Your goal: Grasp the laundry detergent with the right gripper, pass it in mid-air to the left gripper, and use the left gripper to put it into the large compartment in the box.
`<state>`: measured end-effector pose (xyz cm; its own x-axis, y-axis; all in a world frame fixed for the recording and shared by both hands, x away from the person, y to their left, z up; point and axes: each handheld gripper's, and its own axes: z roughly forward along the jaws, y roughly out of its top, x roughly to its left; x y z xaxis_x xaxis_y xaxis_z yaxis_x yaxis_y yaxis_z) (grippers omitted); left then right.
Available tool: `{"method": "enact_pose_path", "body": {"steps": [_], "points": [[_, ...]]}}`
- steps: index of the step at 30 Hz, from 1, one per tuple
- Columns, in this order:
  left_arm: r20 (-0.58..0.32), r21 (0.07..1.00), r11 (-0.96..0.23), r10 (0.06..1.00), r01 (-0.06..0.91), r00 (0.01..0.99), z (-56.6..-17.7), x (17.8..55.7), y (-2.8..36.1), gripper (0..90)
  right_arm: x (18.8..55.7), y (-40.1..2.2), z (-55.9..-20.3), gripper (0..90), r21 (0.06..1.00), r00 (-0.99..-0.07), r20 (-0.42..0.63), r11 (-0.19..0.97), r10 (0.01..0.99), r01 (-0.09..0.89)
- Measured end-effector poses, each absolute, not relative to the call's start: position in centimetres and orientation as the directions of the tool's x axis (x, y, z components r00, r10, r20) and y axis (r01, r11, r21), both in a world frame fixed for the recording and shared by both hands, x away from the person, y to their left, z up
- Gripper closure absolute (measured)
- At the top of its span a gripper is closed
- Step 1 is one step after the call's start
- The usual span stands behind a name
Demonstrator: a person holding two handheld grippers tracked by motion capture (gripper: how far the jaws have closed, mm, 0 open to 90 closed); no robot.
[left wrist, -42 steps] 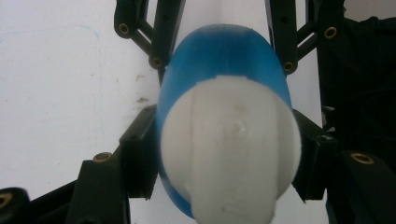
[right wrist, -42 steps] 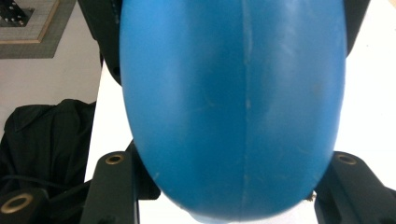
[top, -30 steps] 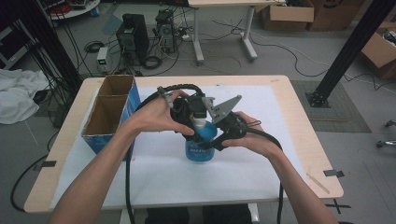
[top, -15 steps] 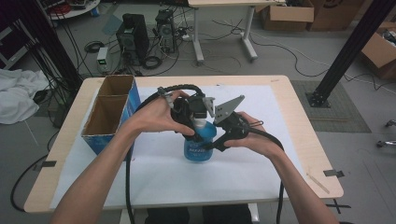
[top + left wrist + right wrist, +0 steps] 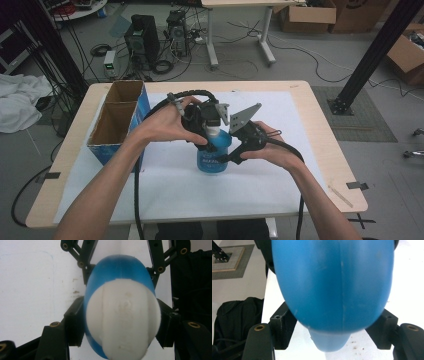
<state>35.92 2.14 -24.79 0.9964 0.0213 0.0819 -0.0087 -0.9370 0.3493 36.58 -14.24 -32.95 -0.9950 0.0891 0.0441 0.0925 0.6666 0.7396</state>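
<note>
Your bottle (image 5: 214, 152) stood upright on white sheet (image 5: 300, 180) mid-table (image 5: 330, 145), box (image 5: 117, 122) to its left. High view: both your hands met over bottle, jaws hidden under them. Left gripper (image 5: 120, 322) view, looking down from above, showed white cap (image 5: 123, 320) clamped between pads. Right gripper (image 5: 334, 325) view showed blue body (image 5: 334, 285) between jaws; jaws had just been opening, pads beside bottle's sides, contact unclear.

Open sheet (image 5: 320, 165) lies right of and in front of the fingers; a cardboard box (image 5: 116, 125) blocks passage on the left beyond the bottle (image 5: 214, 155).
</note>
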Motion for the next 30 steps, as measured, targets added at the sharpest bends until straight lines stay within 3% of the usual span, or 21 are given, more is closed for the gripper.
{"method": "enact_pose_path", "body": {"steps": [4,7,18,25,30], "points": [[0.083,0.351,-0.937,0.031,0.0,0.996,-24.6,35.9,2.2,38.3,36.7,-14.5,-33.0,25.0,0.737,-0.992,0.051,0.667,0.111,0.113],[0.084,0.352,-0.936,0.038,0.006,0.996,-24.5,35.9,2.3,38.3,36.8,-14.8,-33.1,15.2,0.725,-0.986,0.066,0.672,0.155,0.154],[0.092,0.342,-0.937,0.112,0.074,0.989,-23.1,36.3,2.6,38.3,36.5,-17.4,-32.8,15.5,0.684,-0.962,0.082,0.687,0.26,0.244],[0.084,0.31,-0.931,0.229,0.193,0.97,-21.6,36.9,2.9,38.4,36.5,-19.0,-32.9,15.7,0.65,-0.937,0.091,0.693,0.337,0.313],[0.082,0.294,-0.912,0.321,0.285,0.943,-20.5,37.7,3.5,38.4,36.6,-19.8,-33.0,16.0,0.605,-0.909,0.043,0.713,0.416,0.355]]}}
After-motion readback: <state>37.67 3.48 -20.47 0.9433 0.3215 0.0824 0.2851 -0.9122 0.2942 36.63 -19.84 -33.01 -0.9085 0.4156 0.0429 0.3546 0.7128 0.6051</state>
